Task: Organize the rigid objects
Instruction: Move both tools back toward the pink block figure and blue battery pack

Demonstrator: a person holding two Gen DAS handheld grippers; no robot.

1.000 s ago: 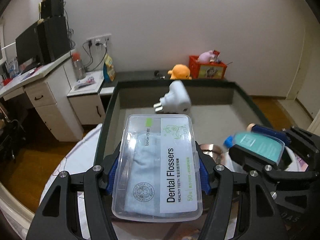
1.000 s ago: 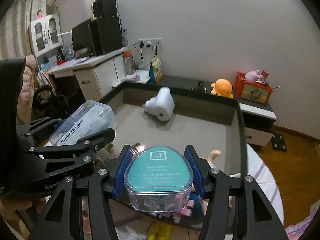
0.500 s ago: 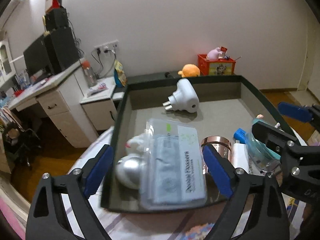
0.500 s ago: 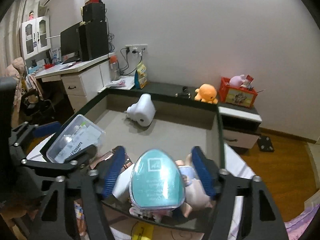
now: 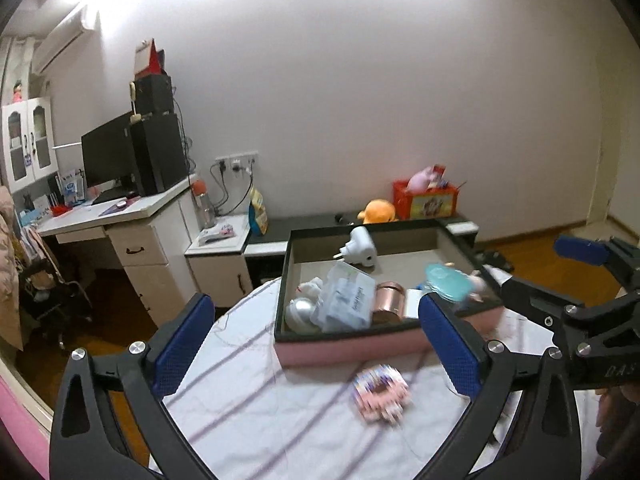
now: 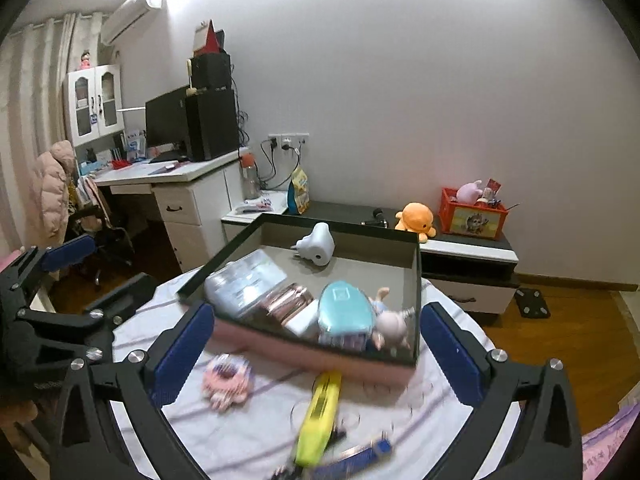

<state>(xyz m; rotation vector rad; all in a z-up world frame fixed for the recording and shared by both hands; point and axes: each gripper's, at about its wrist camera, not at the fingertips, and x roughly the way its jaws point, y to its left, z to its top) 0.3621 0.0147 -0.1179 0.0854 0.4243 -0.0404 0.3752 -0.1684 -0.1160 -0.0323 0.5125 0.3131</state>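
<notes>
A dark tray with a pink base (image 5: 348,350) (image 6: 304,354) stands on the round table. In it lie a clear dental flosser box (image 5: 346,300) (image 6: 248,282), a teal-lidded case (image 5: 446,286) (image 6: 346,312), a copper tin (image 5: 390,306) (image 6: 288,300), a white plug adapter (image 5: 360,252) (image 6: 318,244), a silver ball (image 5: 302,312) and a small doll (image 6: 390,322). My left gripper (image 5: 316,350) is open and empty, in front of the tray. My right gripper (image 6: 316,350) is open and empty, in front of the tray too.
A pink scrunchie (image 5: 378,392) (image 6: 226,376) lies on the striped tablecloth before the tray. A yellow object (image 6: 320,416) and a blue one (image 6: 360,454) lie near the front edge. A desk (image 5: 120,224) and low cabinets stand behind.
Both grippers let go: the flosser box and the teal case now lie in the tray. Both grippers opened wide and pulled back and up from the tray.
</notes>
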